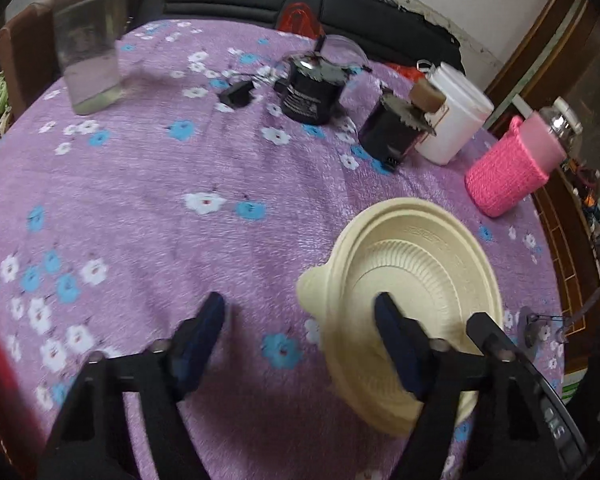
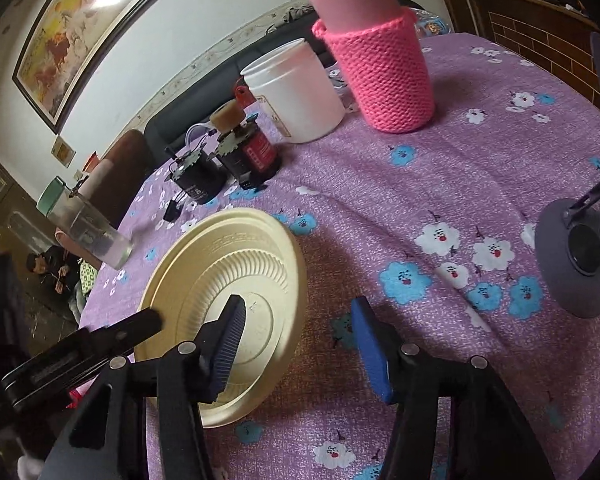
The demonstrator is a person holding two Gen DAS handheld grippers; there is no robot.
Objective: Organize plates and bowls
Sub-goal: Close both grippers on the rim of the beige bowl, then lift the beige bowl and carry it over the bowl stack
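A cream plastic plate or shallow bowl lies upside down on the purple flowered tablecloth, with a small tab handle at its left rim. My left gripper is open; its right finger hangs over the plate, its left finger over the cloth. The plate also shows in the right wrist view. My right gripper is open, its left finger over the plate's middle, its right finger over bare cloth. Both are empty. The other gripper's finger shows beside each.
Behind the plate stand a pink knitted-sleeve cup, a white plastic tub, two dark jars and a clear bottle. A grey lamp base sits at the right. A black sofa and chairs surround the table.
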